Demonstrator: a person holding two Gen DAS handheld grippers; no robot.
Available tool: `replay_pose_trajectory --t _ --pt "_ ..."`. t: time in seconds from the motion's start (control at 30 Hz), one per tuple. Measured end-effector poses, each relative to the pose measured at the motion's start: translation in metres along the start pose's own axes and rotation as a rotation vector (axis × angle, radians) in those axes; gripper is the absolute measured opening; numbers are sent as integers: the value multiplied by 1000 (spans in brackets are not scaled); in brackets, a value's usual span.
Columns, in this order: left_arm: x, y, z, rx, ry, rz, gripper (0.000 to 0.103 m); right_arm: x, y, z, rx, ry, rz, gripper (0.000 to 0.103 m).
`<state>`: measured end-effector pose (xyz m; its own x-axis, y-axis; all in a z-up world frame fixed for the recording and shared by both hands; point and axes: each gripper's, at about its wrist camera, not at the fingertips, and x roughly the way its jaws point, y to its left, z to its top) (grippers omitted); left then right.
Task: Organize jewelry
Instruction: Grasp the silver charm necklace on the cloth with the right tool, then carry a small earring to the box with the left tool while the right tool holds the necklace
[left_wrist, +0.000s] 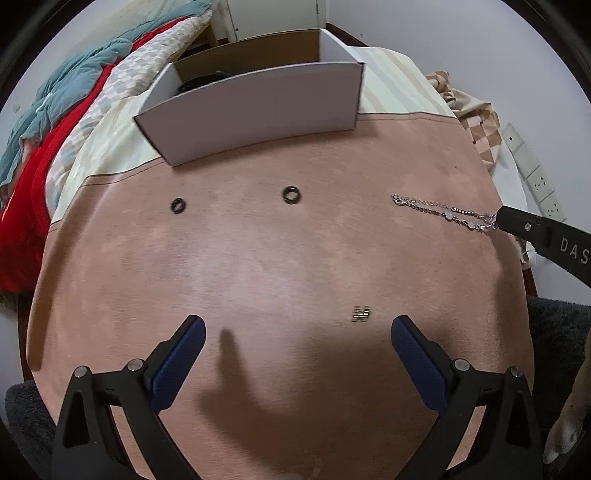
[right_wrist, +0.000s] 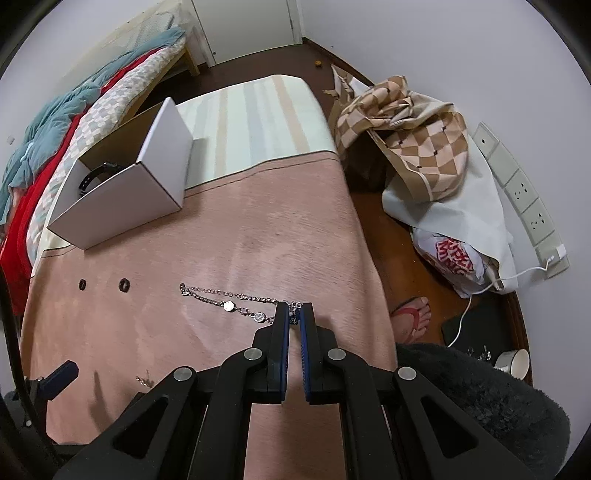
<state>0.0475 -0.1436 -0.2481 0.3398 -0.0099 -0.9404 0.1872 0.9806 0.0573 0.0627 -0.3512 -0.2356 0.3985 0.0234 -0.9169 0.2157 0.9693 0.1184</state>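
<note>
Pink cloth covers the bench, with a pale striped cloth over its far part; a silver chain bracelet lies stretched across the pink cloth toward the right side, its right end caught between the blue pads of the right tool, whose jaws are closed on it with only a narrow gap; in the left wrist view that tool enters from the right edge and meets the chain at its tip. The left tool hovers over the near part of the bench with its jaws spread wide and nothing between them; a small gold earring lies just beyond its right finger. Two dark rings sit apart on the cloth, the left ring and the right ring, both left of the bracelet and nearer than the white cardboard box; the box stands open at the far left, across the seam of the two cloths, with a black band inside it.
</note>
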Motion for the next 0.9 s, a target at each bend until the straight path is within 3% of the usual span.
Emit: replay_pose_trajectory --t 0.2,0.3,0.37,0.47,0.6,0.63,0.7,0.9 --pt "5 -6 3 28 -8 -25 100 0 -4 -1 15 0 7 6" --pt "5 -10 5 42 -12 -39 77 1 -3 -1 17 0 7 6" --pt "6 -12 5 45 -14 -51 71 1 -3 0 18 3 8 6" --pt "4 -14 6 58 -34 -67 53 2 -3 -1 17 5 7 6" --pt "3 -16 7 75 -46 -91 17 2 -2 -1 17 4 6 6" --pt "2 -16 6 77 -45 -92 13 2 -2 0 17 2 5 6" --pt "2 -16 5 83 -42 -101 6 1 -2 0 17 1 8 6" --pt "-3 -5 1 65 -40 -116 6 -9 5 2 7 -19 31 6"
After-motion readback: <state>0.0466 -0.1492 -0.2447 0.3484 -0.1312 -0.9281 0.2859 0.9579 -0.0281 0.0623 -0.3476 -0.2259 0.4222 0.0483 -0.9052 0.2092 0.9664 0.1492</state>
